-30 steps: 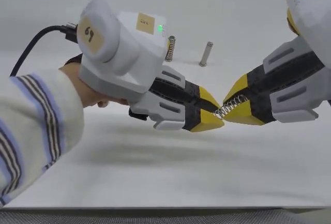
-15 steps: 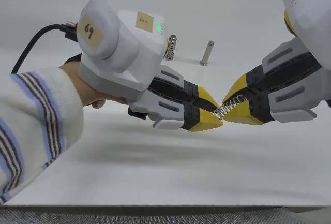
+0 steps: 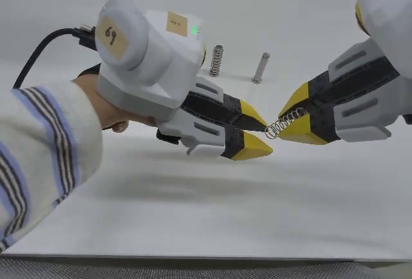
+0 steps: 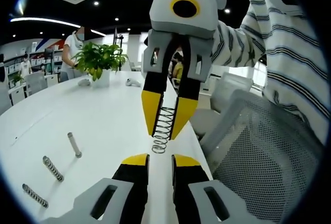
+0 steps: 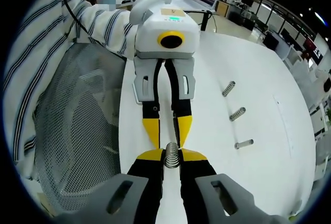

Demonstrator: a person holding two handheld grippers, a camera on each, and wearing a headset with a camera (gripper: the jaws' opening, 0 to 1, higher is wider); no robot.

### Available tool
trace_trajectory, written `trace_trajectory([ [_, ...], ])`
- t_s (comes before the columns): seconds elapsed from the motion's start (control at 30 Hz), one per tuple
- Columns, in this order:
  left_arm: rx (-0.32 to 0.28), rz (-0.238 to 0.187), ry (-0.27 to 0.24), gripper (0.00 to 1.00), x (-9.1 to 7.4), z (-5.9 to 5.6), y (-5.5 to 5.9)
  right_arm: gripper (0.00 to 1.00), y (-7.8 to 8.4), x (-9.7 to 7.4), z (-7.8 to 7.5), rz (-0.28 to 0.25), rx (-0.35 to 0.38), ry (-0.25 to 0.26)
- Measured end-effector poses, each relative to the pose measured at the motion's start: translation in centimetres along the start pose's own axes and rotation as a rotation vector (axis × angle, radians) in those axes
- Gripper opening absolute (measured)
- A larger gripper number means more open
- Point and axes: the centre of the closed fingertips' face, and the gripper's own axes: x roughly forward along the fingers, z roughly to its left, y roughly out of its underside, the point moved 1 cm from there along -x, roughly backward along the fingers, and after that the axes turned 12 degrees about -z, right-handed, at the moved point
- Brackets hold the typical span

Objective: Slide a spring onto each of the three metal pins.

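The right gripper [image 3: 281, 126] is squeezed tight on a thin, shiny wire spring [image 3: 284, 122] above the smooth white table [image 3: 193, 214]. The left gripper [image 3: 266, 138] has its pointy yellow tips apart, just beside the spring's loose end. Far back stands a bare round metal pin [image 3: 261, 67]. To its left is a pin with a coiled spring on it [image 3: 217, 60] (the left gripper view shows a second covered pin [image 4: 34, 195]).

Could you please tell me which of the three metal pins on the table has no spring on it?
The bare pin at one end of the row: its shaft is smooth metal, while the two other pins are wrapped in coils.
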Motion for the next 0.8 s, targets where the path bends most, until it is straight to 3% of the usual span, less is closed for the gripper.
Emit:
trace_trajectory([
  [0.1, -0.01, 0.007, -0.014, 0.12, -0.4, 0.3, 0.2, 0.08, 0.0, -0.1, -0.3, 0.001, 0.008, 0.004],
  [0.2, -0.01, 0.007, -0.042, 0.19, -0.9, 0.8, 0.1, 0.08, 0.0, -0.2, -0.5, 0.0, 0.02, 0.007],
  [0.4, -0.003, 0.012, -0.118, 0.32, -1.9, 2.4, 0.1, 0.08, 0.0, -0.4, -0.9, 0.003, 0.022, 0.015],
  [0.53, -0.029, 0.024, -0.154, 0.35, -2.8, 3.3, 0.5, 0.08, -0.2, -0.5, -1.1, 0.003, 0.02, 0.019],
  [0.8, -0.031, 0.035, -0.222, 0.55, -4.0, 4.3, 1.3, 0.08, -0.8, -1.3, -2.2, -0.003, 0.015, 0.043],
])
